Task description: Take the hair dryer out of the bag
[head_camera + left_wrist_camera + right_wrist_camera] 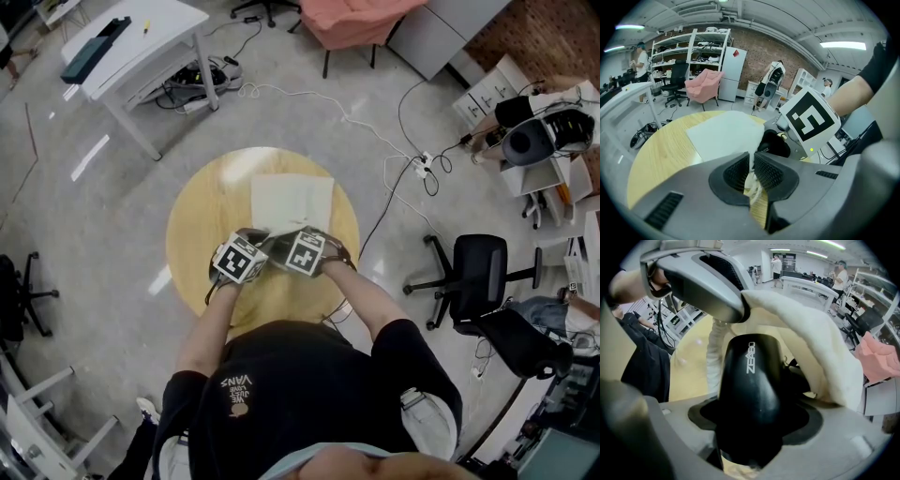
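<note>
A white cloth bag (292, 202) lies flat on the round wooden table (202, 225), its mouth toward me. My left gripper (239, 261) is shut on the bag's rim. In the left gripper view the pads (766, 171) pinch white cloth and a cord of the bag (724, 133). The black hair dryer (776, 144) pokes out of the bag's mouth beside them. My right gripper (305, 251) is shut on the hair dryer (750, 376), whose black body fills the gap of the right gripper (750, 416). The bag's lip (811, 333) arches over the dryer, lifted by the left gripper (708, 282).
A white desk (141, 42) stands at the back left. A pink armchair (352, 19) is beyond the table. A black office chair (478, 281) sits to the right, and another chair (19, 300) to the left. Cables (375, 131) run across the floor.
</note>
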`<action>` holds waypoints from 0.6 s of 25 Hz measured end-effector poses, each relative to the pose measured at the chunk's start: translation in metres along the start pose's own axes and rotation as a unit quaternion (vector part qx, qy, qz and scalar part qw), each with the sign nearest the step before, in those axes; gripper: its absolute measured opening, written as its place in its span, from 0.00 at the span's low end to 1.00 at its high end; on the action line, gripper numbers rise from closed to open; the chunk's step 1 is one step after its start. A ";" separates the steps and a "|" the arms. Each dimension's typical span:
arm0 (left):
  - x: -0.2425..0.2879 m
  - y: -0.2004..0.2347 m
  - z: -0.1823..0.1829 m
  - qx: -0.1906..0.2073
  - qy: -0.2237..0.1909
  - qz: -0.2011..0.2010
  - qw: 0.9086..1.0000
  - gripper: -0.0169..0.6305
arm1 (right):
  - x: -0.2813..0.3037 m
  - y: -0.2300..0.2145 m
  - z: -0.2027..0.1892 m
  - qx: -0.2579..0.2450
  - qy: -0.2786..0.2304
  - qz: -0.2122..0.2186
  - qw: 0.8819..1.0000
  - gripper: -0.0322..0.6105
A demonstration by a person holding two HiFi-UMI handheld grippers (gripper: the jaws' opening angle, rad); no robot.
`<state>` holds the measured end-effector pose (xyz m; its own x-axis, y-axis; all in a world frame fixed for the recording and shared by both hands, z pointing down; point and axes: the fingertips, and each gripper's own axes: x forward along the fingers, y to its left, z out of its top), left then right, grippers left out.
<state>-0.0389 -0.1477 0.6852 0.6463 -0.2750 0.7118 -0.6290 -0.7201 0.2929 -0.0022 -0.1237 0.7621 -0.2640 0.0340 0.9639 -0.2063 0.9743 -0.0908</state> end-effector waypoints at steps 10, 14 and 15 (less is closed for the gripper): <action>-0.005 0.011 -0.004 0.010 0.010 0.014 1.000 0.09 | -0.023 0.027 0.002 0.010 -0.032 0.089 0.995 0.60; -0.005 0.013 -0.004 0.001 0.010 0.013 1.000 0.09 | -0.034 0.040 0.009 0.013 -0.062 0.127 0.990 0.60; -0.005 0.013 -0.004 -0.001 0.009 0.012 1.000 0.09 | -0.037 0.044 0.010 0.016 -0.065 0.138 0.988 0.60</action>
<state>-0.0523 -0.1533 0.6880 0.6227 -0.2811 0.7302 -0.6457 -0.7117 0.2766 -0.0108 -0.0848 0.7194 -0.4320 0.2659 0.8618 -0.1383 0.9247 -0.3546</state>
